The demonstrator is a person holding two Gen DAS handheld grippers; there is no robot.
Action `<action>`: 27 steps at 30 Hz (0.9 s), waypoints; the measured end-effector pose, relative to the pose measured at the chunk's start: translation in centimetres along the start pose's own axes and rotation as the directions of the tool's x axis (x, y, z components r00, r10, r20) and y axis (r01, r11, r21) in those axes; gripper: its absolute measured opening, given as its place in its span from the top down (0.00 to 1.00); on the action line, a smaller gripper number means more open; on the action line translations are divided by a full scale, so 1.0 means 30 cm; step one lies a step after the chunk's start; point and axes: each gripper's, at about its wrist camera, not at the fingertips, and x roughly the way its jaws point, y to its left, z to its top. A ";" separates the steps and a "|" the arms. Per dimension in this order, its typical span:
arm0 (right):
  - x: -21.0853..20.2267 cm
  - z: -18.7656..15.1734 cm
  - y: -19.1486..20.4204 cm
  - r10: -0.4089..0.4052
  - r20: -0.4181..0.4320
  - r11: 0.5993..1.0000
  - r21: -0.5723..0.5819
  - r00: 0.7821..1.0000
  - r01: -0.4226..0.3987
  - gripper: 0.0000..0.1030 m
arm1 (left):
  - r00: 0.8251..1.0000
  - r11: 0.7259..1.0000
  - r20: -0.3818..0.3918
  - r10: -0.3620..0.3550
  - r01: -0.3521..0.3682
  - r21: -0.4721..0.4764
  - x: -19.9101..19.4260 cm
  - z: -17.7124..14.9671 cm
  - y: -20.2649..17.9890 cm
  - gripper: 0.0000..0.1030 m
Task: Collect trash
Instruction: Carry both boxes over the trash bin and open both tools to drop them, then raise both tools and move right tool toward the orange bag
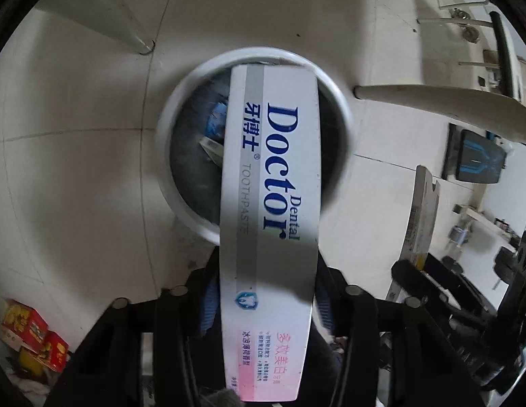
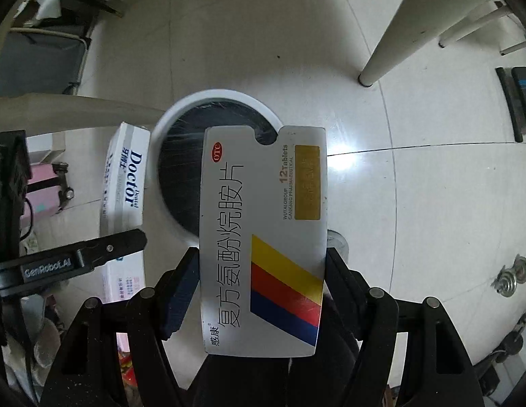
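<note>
1. Toothpaste box (image 1: 269, 203), white with blue "Doctor Dental" lettering, is clamped at its near end by the left gripper (image 1: 268, 291); the blue pads (image 1: 211, 302) press both long sides, so the fingers are closed only to the box's width.
2. The box runs lengthwise away from the left wrist camera, and its far end hangs over the mouth of the white trash bin (image 1: 181, 101), reaching the far rim.
3. Inside the bin, left of the box, a blue scrap and a small carton lie against the dark liner.
4. The medicine box (image 2: 263, 237), white with yellow, red and blue stripes and an "OTC" mark, is gripped at its near half by the right gripper (image 2: 261, 271), fingers pressed against both long edges.
5. Its notched far end overlaps the bin's rim (image 2: 168, 118) in the right wrist view, above the dark opening; the near-right part of the rim is hidden behind it.
6. In that same view the toothpaste box (image 2: 125, 183) and a left finger (image 2: 103, 247) sit just left of the bin, near the medicine box but apart from it.
7. Pale tiled floor (image 2: 415, 203) lies open to the right and beyond the bin.
8. A table leg (image 2: 388, 34) stands far right, and red cartons (image 1: 35, 339) lie near left.
</note>
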 end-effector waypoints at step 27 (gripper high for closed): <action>-0.193 -0.021 0.107 -0.137 0.132 0.983 -0.105 0.982 0.152 0.00 | 0.912 0.959 0.300 0.280 -0.277 -0.055 -0.340 -0.282 0.023 0.09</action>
